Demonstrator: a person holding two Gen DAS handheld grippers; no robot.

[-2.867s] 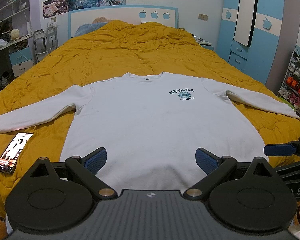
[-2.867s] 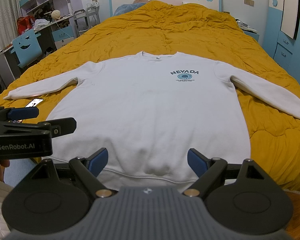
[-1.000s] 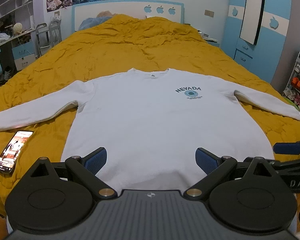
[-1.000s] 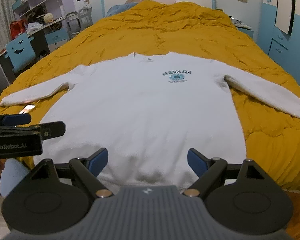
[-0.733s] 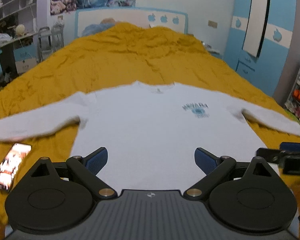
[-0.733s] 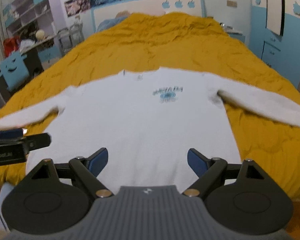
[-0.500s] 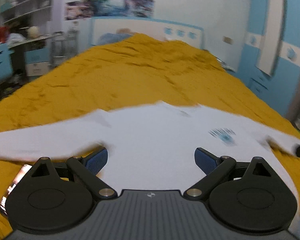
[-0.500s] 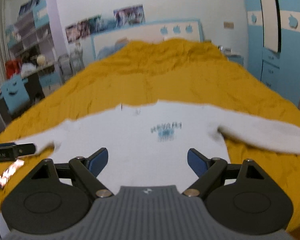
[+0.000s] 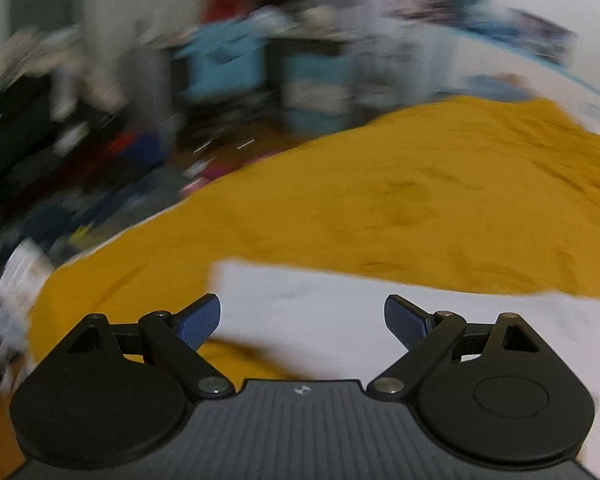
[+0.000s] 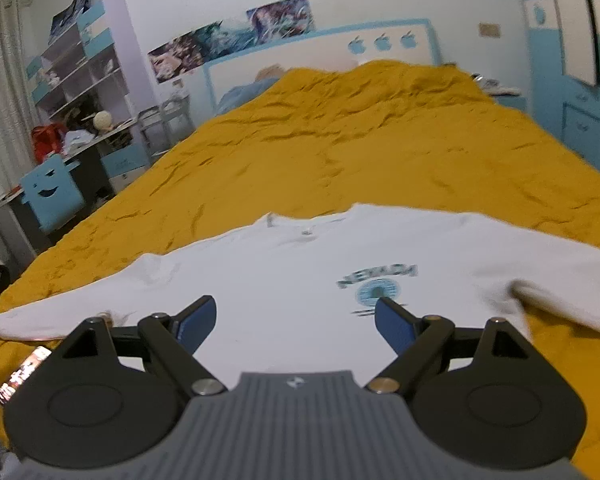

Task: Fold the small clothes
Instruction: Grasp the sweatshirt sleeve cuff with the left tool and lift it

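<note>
With the white sweatshirt lying flat on the yellow bedspread, both jaws apart and empty, the left hand-held gripper should pinch the sleeve cuff squarely, while the right hand-held gripper hovers over the chest.

Mustard quilted bed, blue-white headboard, shelves left.

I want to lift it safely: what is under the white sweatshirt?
The white sweatshirt lies flat on the yellow blanket. A phone lies beside its sleeve, not under. Whatever the cloth covers cannot be seen.
</note>
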